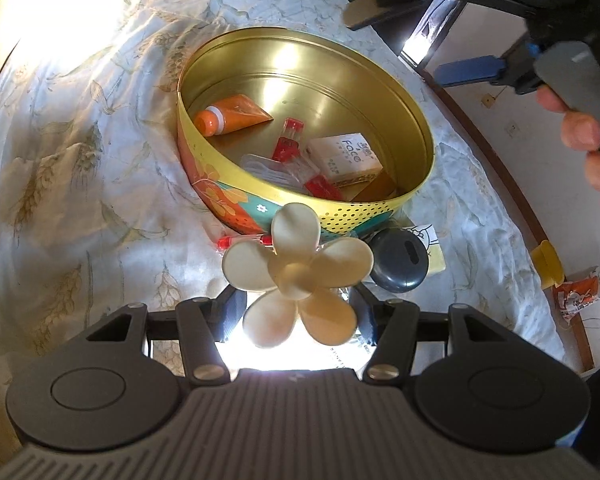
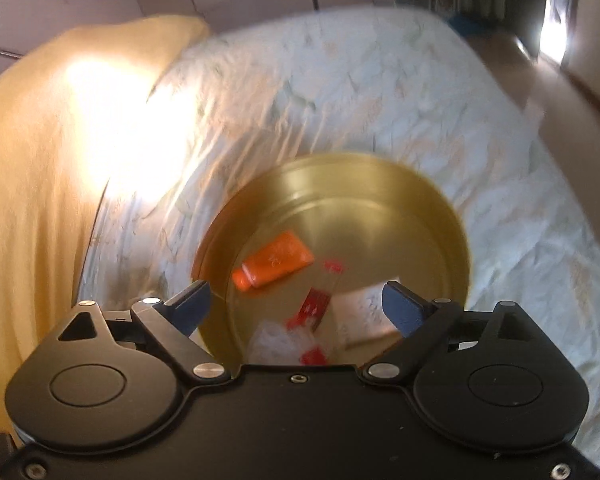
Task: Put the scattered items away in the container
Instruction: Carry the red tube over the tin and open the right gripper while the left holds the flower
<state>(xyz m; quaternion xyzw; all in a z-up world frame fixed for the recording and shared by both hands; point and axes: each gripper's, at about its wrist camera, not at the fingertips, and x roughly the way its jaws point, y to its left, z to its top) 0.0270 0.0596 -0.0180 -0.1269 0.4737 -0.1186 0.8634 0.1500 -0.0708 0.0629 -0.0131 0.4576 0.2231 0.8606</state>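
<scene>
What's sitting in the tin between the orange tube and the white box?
A small red bottle lies between the orange tube and the white box on the gold tin floor, clearest in the left wrist view.

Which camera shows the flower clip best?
The left wrist view. The flower clip sits big and sharp there, held between the left gripper fingers, just in front of the tin. The right wrist view shows none of it, only the blurred tin inside.

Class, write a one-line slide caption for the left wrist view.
Left tongs hold a cream flower clip beside the round tin.
</scene>
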